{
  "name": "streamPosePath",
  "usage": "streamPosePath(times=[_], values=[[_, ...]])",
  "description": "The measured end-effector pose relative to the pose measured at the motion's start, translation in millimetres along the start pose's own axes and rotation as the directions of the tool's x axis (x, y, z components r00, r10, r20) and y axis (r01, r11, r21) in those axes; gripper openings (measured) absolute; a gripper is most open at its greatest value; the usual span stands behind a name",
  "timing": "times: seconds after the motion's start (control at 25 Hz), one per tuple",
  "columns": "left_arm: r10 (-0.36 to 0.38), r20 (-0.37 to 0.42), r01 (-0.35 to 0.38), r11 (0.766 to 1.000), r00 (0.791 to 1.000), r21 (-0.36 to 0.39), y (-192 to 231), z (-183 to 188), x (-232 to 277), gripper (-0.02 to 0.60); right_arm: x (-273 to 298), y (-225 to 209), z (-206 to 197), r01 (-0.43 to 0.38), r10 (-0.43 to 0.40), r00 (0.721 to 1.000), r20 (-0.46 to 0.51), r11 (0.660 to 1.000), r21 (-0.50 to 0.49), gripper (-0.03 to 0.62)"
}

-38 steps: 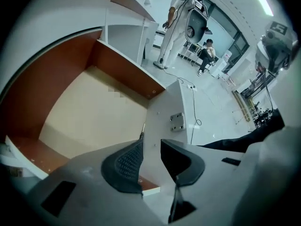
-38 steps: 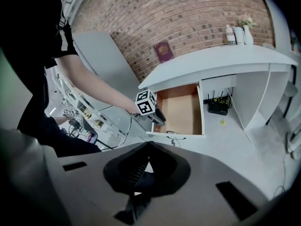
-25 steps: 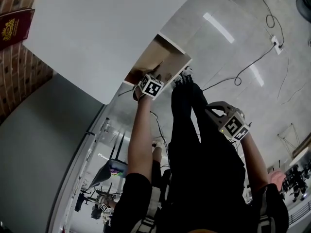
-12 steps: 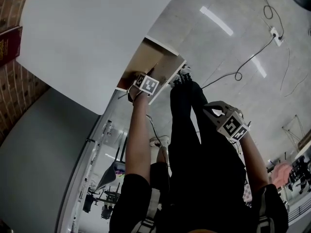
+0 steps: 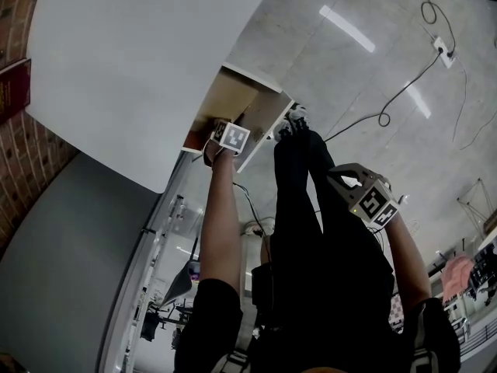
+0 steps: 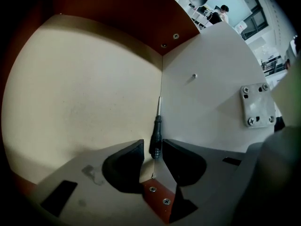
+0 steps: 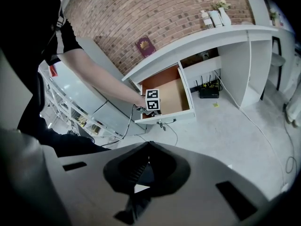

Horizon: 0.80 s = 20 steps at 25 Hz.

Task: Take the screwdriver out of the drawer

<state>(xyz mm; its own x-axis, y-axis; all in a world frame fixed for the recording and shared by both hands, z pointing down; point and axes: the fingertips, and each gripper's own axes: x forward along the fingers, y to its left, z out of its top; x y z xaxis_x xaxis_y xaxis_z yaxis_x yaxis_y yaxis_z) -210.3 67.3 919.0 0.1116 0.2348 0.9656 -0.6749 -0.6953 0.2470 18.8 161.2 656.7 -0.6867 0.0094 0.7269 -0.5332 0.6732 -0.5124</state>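
Note:
A slim black-handled screwdriver point(image 6: 155, 131) lies in the open drawer point(image 5: 233, 99), along the corner where the beige bottom meets the white side wall, with its tip pointing away. My left gripper point(image 6: 154, 149) is down inside the drawer. Its jaws stand open, one on each side of the handle's end, with a narrow gap on the left side. In the head view only its marker cube point(image 5: 231, 137) shows at the drawer's front. My right gripper point(image 5: 365, 196) hangs away from the drawer over the floor; its jaws point(image 7: 148, 145) are shut on nothing. The right gripper view shows the drawer point(image 7: 176, 95) from afar.
The drawer sticks out from under a white counter point(image 5: 140, 68) against a brick wall, with a red book point(image 5: 12, 88) on it. A metal bracket point(image 6: 256, 105) is screwed to the drawer's white wall. Cables point(image 5: 388, 107) run across the grey floor. A black box point(image 7: 208, 92) sits under the desk.
My left gripper has gone a little further up into the drawer. The right gripper has stayed about where it was.

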Motion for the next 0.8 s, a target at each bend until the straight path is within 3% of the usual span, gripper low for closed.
streamPosePath(times=[0.24,0.44,0.8], values=[[0.036,-0.011,-0.036,0.999,0.999,0.040,1,-3,3,0.120,3,-1,-3,-0.006,0.006,1.000,0.007,1.000,0.017,0.057],[0.060,-0.027,-0.056,0.988,0.998,0.141,3,-5,8,0.114,8,0,-2,-0.013,0.013,1.000,0.014,1.000,0.024,0.057],[0.045,-0.045,-0.034,0.976,0.998,0.214,2,-9,15,0.109,10,-3,-4,-0.011,0.011,1.000,0.019,0.999,0.032,0.057]])
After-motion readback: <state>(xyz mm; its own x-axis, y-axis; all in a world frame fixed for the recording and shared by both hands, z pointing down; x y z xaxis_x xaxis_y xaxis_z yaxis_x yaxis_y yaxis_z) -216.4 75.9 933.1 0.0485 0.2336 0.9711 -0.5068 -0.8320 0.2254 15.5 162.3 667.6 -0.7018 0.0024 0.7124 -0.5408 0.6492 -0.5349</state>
